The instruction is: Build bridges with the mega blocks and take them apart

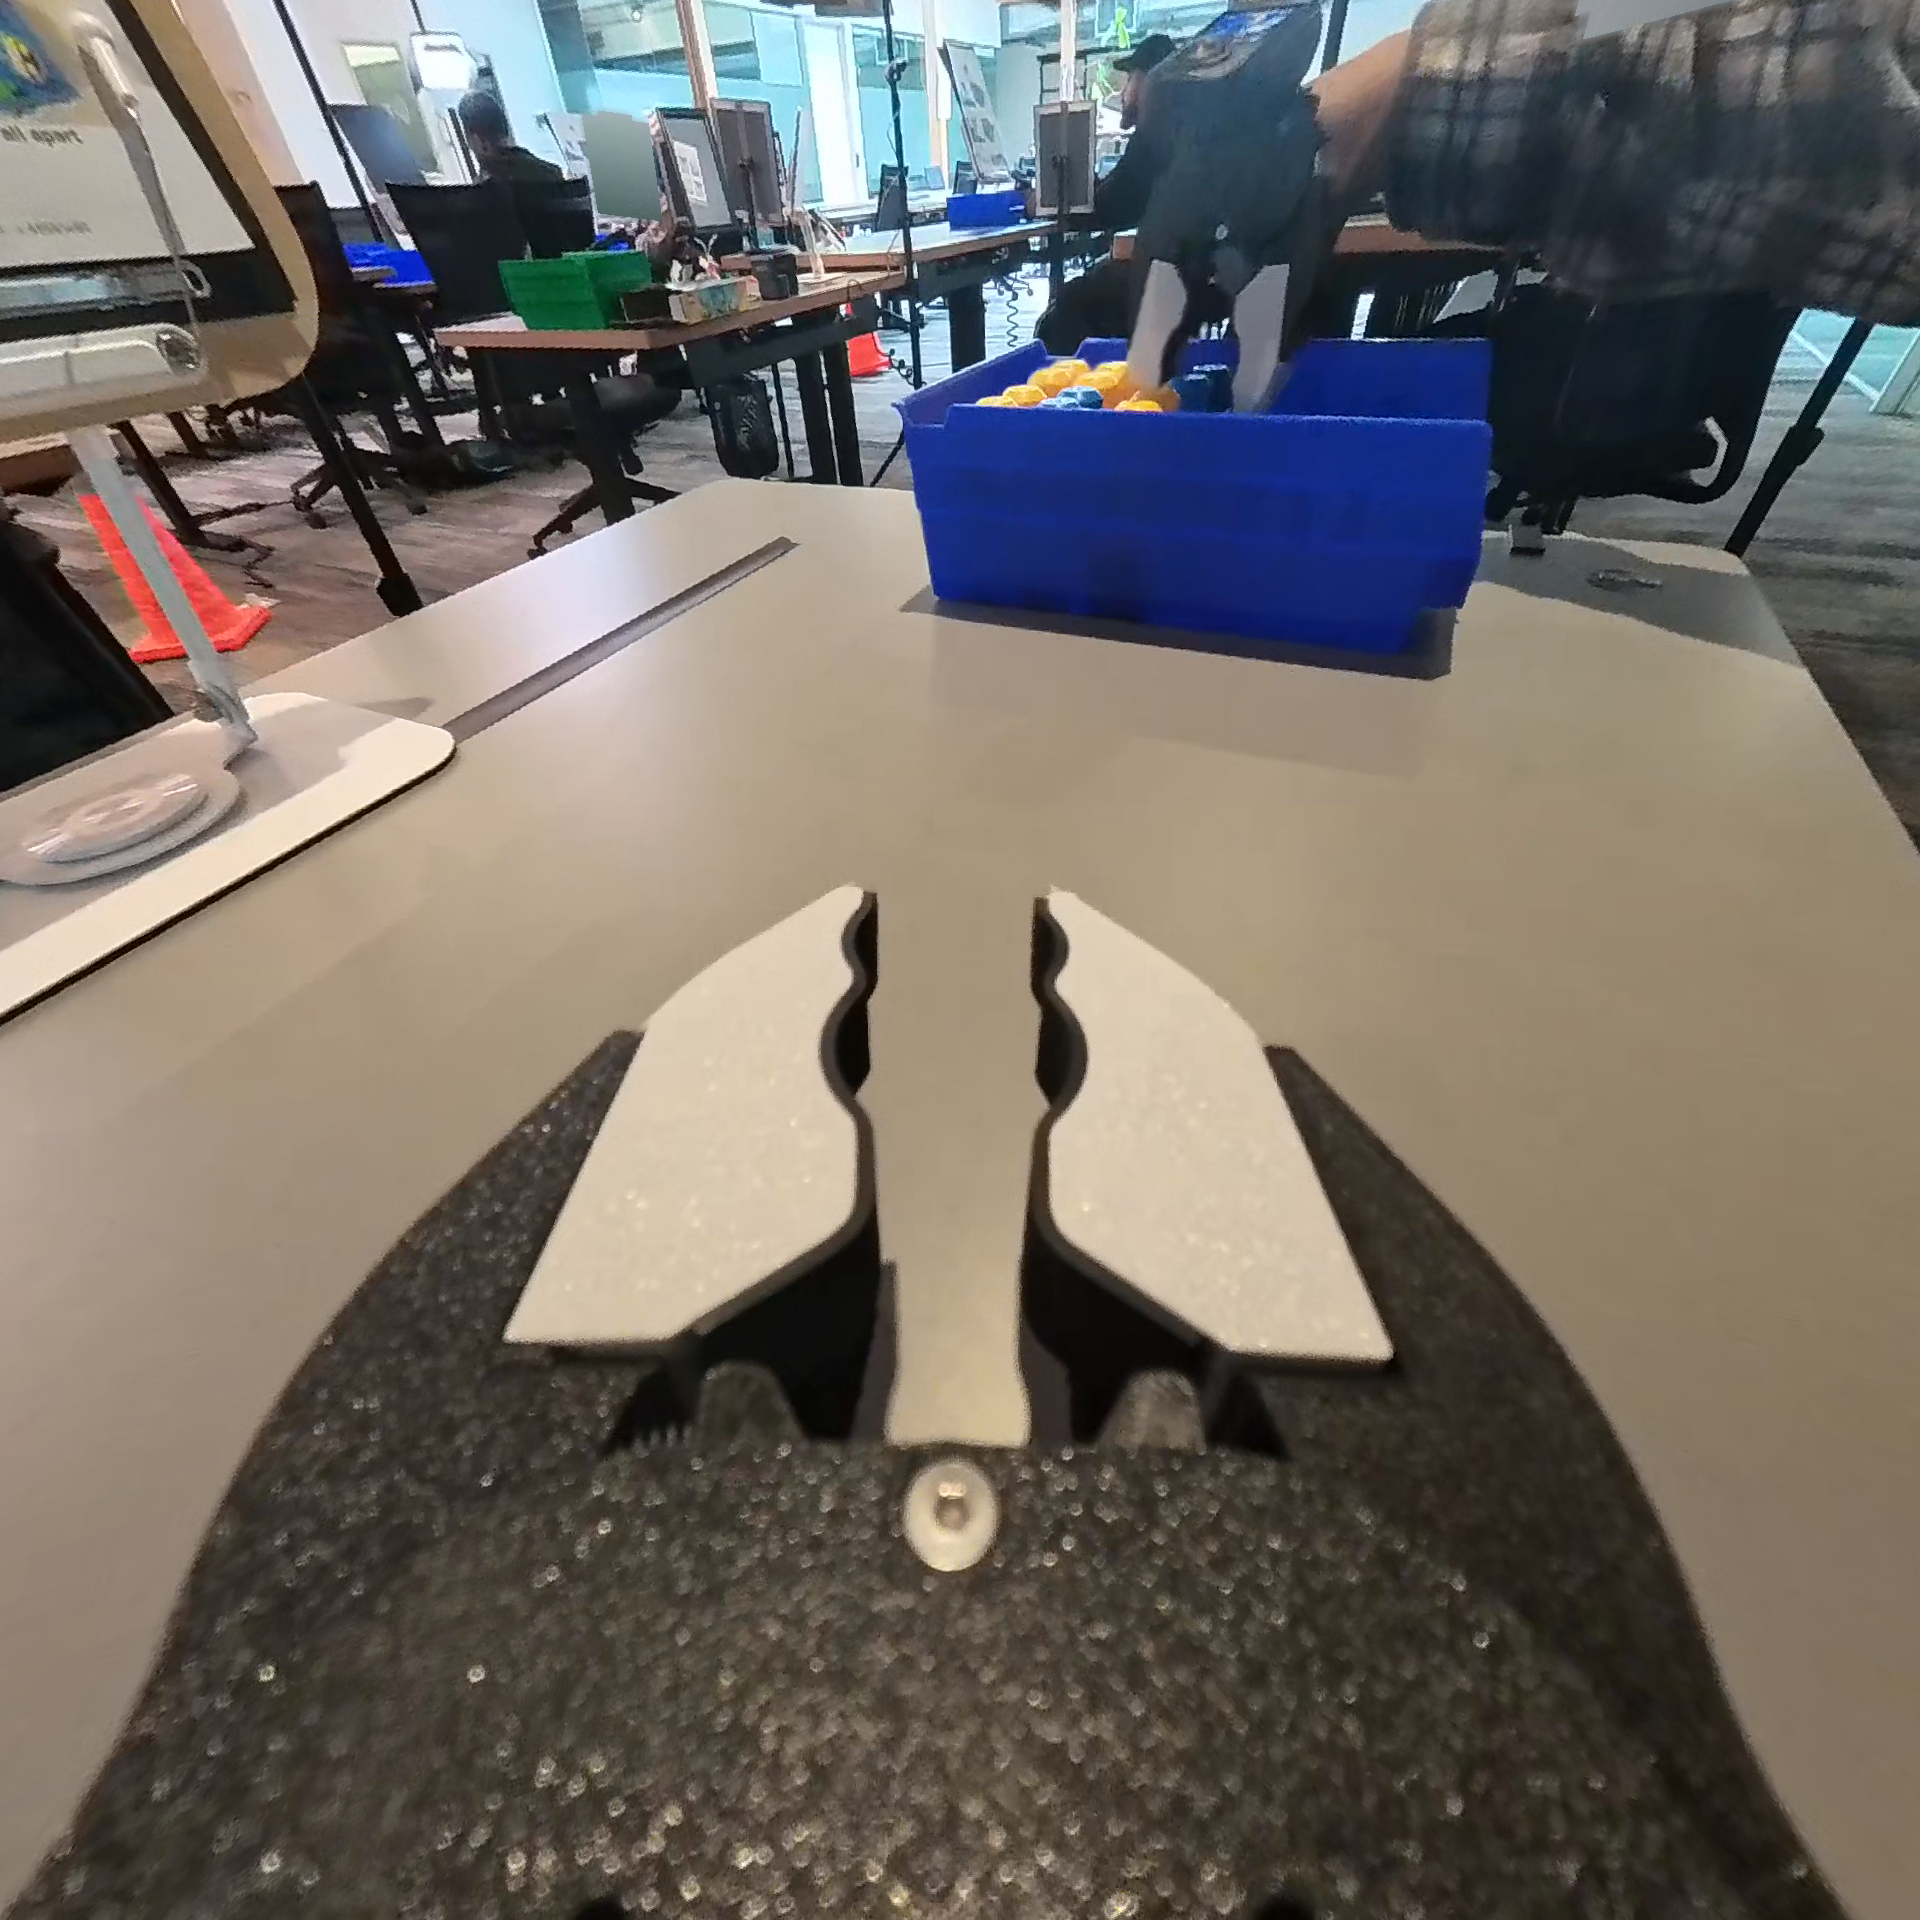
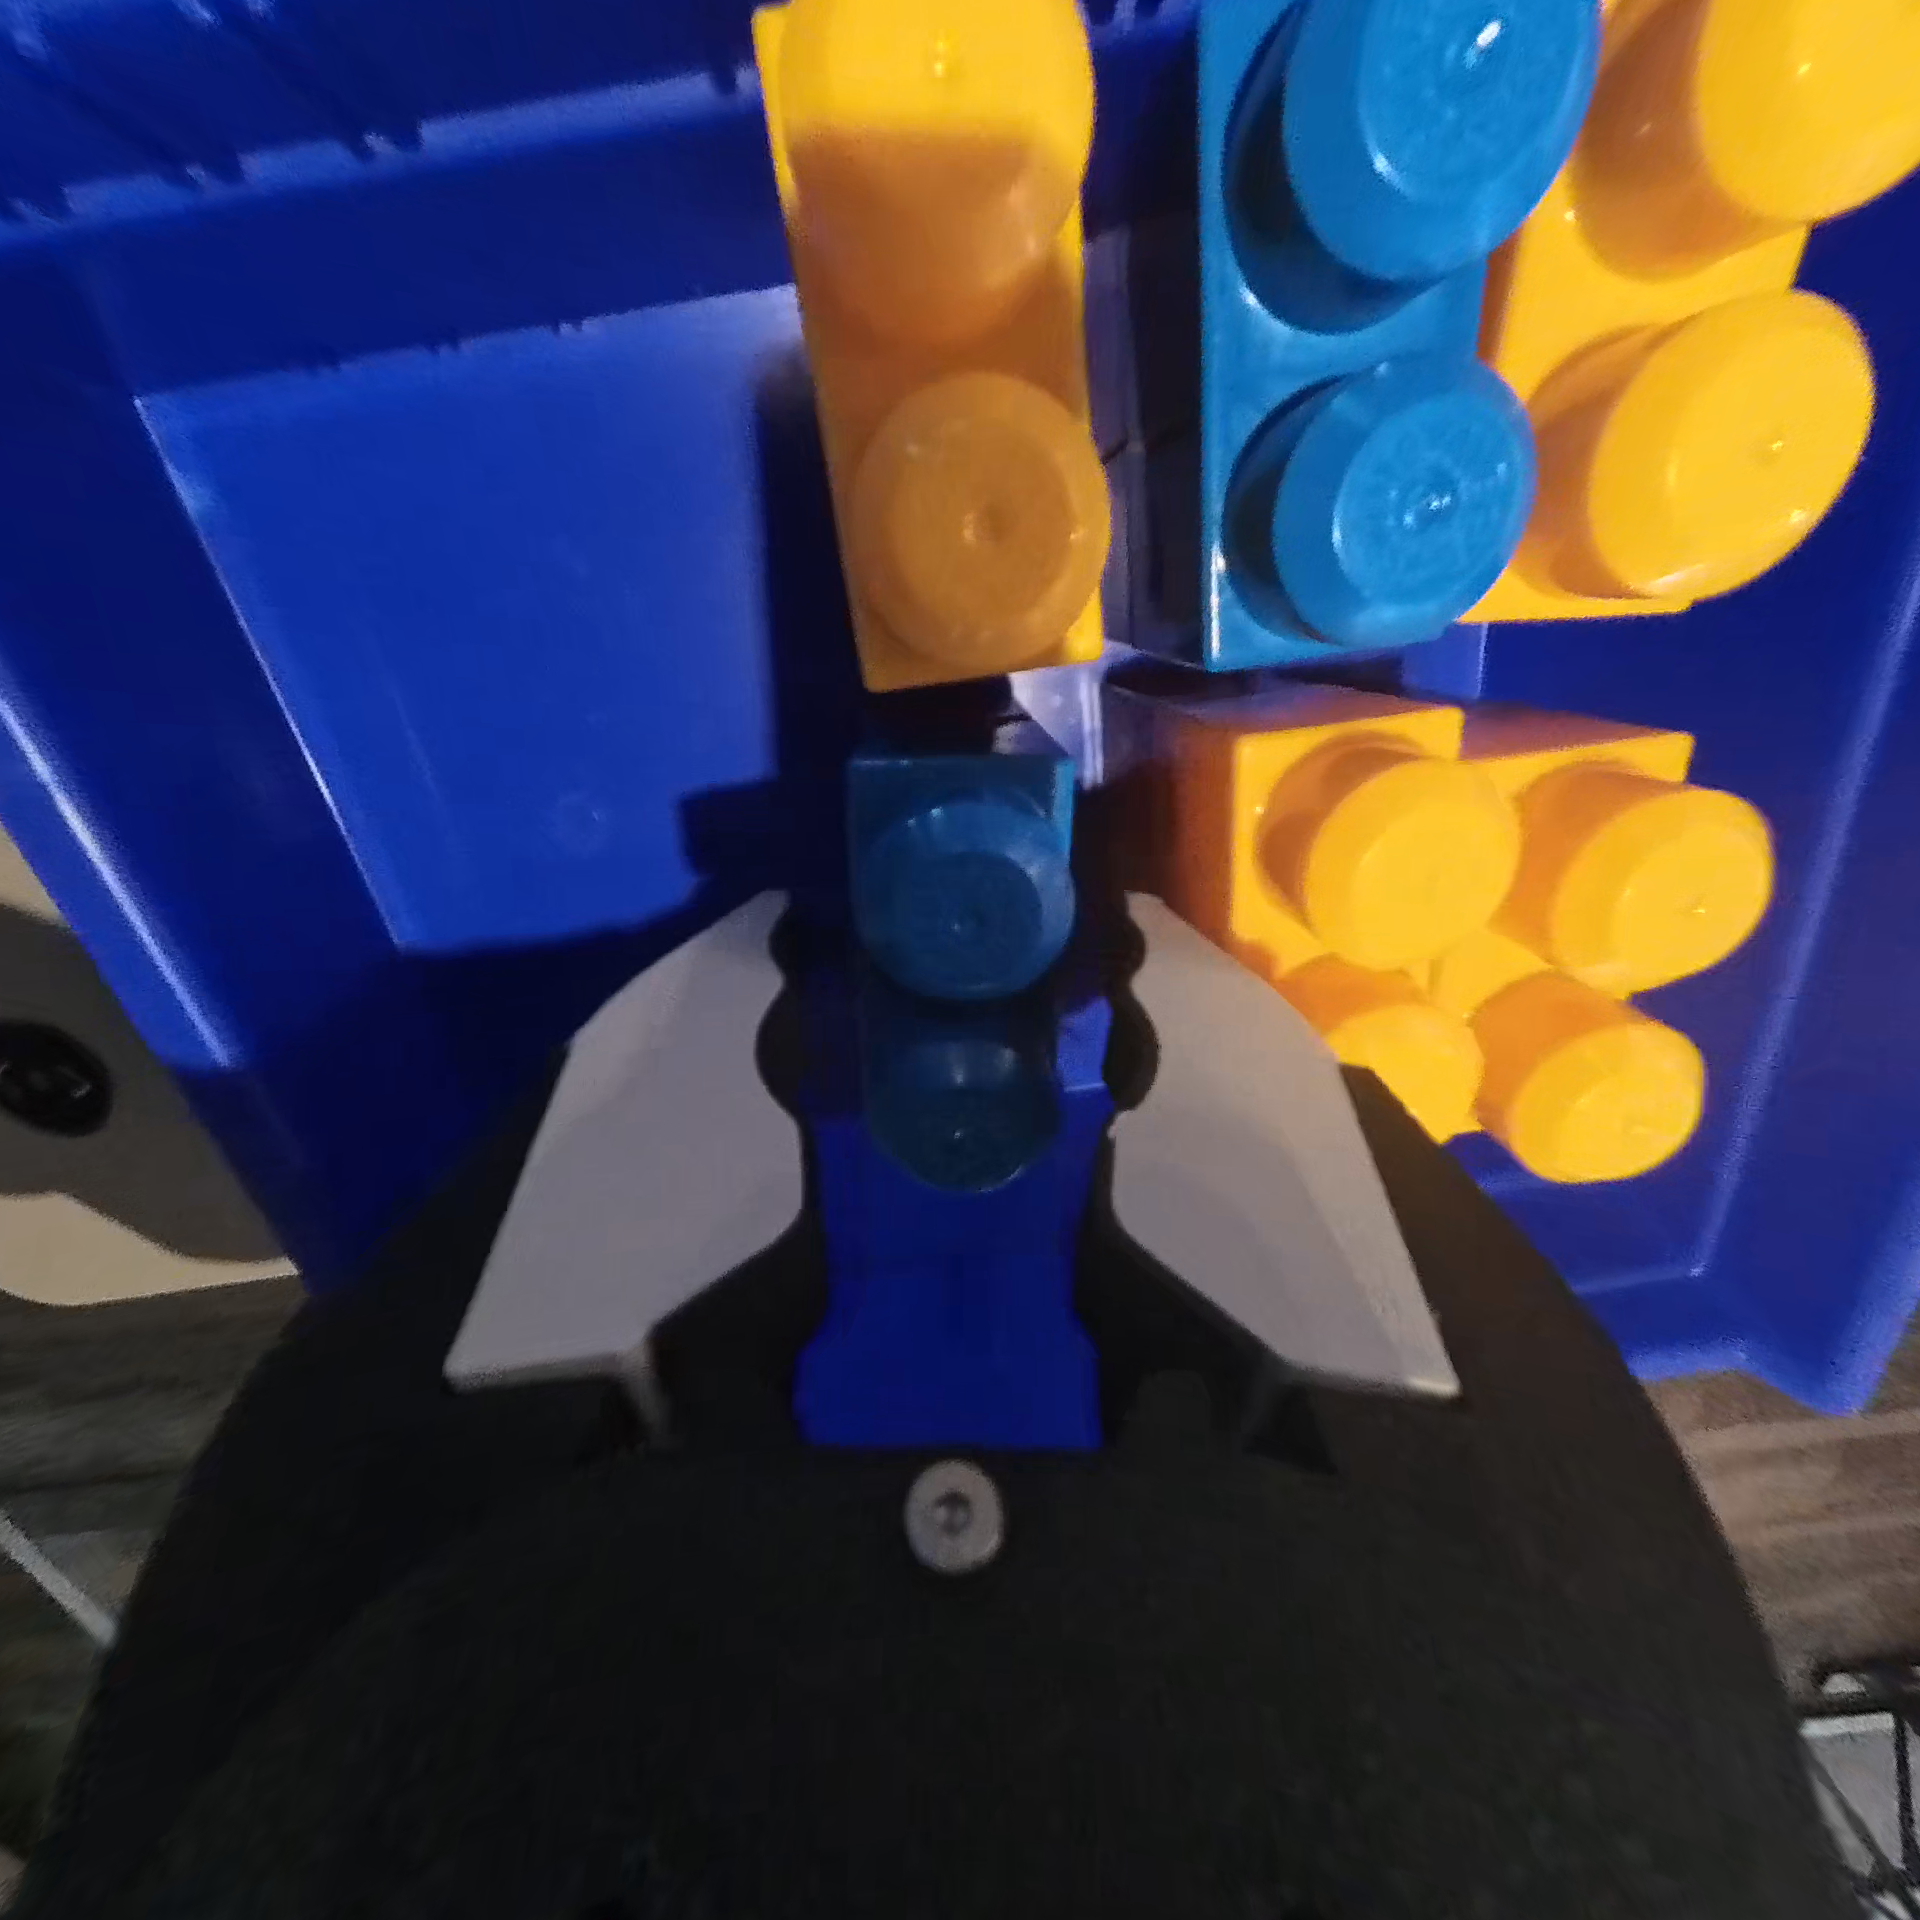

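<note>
A smooth grey rectangular table (image 1: 1195,831) carries a blue plastic bin (image 1: 1195,520) at its far end and a white flat stand base (image 1: 208,790) at its left edge.

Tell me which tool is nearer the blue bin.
Right. The right tool is down inside the blue bin, its fingers around a dark blue block. The left tool hovers over the table, well short of it.

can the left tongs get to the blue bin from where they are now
Probably yes. The left tongs are open and empty, and only bare grey table lies before the blue bin. The right tongs already reach inside, so it may be crowded.
</note>
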`<control>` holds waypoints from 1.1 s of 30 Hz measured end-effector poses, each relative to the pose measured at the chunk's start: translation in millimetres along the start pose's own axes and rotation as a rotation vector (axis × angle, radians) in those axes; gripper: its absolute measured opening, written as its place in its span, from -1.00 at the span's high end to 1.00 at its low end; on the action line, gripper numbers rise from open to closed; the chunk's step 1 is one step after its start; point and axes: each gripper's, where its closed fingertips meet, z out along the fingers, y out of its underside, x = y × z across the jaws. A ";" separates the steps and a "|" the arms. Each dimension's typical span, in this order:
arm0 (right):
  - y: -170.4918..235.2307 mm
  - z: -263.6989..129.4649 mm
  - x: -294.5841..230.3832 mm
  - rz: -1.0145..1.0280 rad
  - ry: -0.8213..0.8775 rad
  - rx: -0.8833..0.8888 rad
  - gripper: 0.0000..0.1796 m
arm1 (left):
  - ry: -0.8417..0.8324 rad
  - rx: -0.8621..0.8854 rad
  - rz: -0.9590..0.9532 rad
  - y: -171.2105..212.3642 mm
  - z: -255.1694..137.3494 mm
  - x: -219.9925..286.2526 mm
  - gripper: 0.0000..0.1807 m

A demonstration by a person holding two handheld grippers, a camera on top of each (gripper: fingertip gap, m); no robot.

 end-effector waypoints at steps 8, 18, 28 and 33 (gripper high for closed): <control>-4.1 -65.6 -5.9 0.089 0.108 0.073 0.25 | -0.015 0.037 0.011 -9.9 -10.8 1.2 0.69; -183.9 -169.4 -58.2 0.108 0.146 0.748 0.22 | -0.023 0.140 -0.136 -52.9 -21.7 -14.4 0.60; -368.7 -120.1 -105.7 0.001 -0.066 1.306 0.63 | -0.055 0.143 -0.128 -82.9 -32.6 -10.5 0.56; -397.5 -97.3 -120.0 0.048 -0.089 1.430 0.70 | -0.054 0.139 -0.159 -72.1 -37.7 -18.8 0.58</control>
